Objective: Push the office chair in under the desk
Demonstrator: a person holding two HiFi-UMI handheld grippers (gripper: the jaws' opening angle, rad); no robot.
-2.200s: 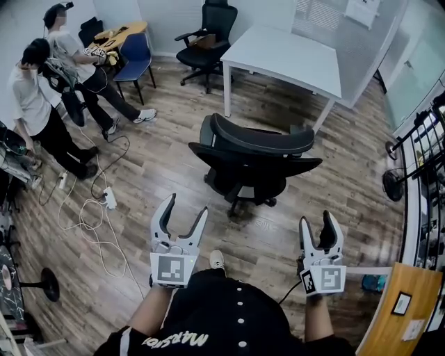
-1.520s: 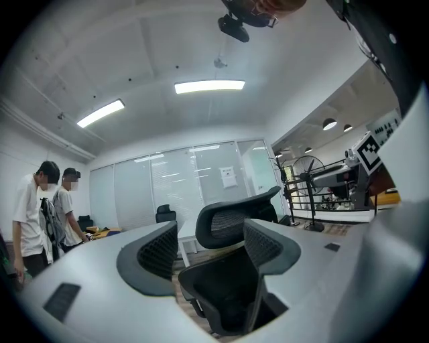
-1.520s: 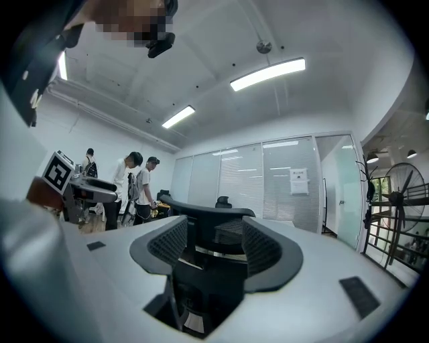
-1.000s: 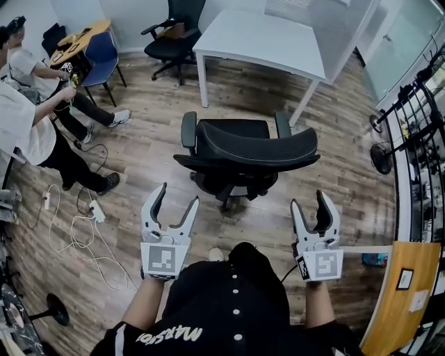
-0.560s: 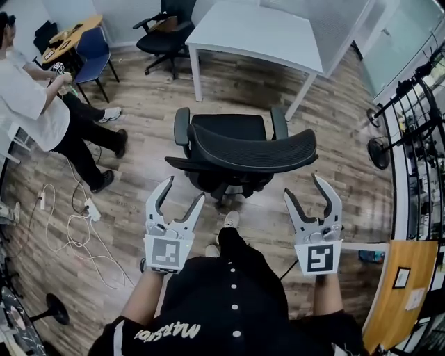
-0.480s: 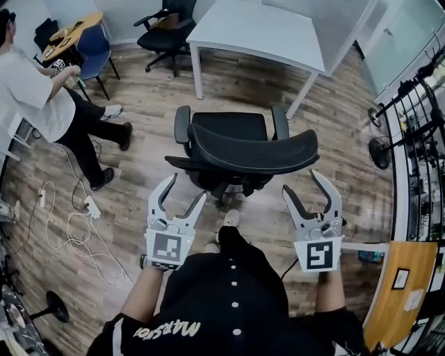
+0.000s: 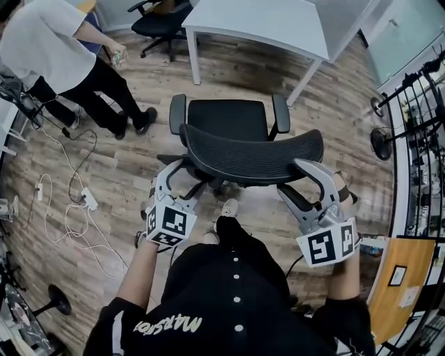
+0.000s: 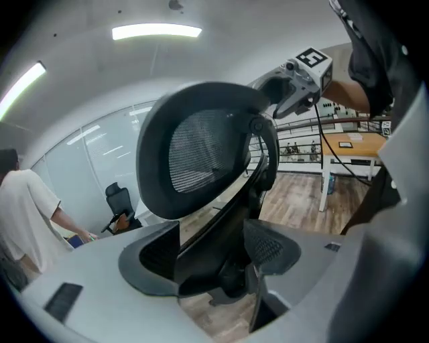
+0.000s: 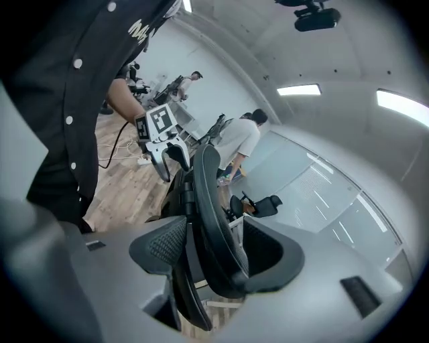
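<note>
Two grippers sit at the chair's back; the left gripper (image 7: 177, 182) has its jaws spread wide astride the left end of the backrest (image 7: 254, 156), clamping nothing, and the right gripper (image 7: 299, 182) stands just as wide open astride the right end. Beyond them the office chair (image 7: 233, 119) faces the desk (image 7: 257, 21), its seat not yet under it; an uneven shove could swivel it and drive the right armrest (image 7: 280, 115) into the desk leg (image 7: 306, 82); unclamped jaws might slip off the curved mesh; a person (image 7: 49, 49) stands far left.
</note>
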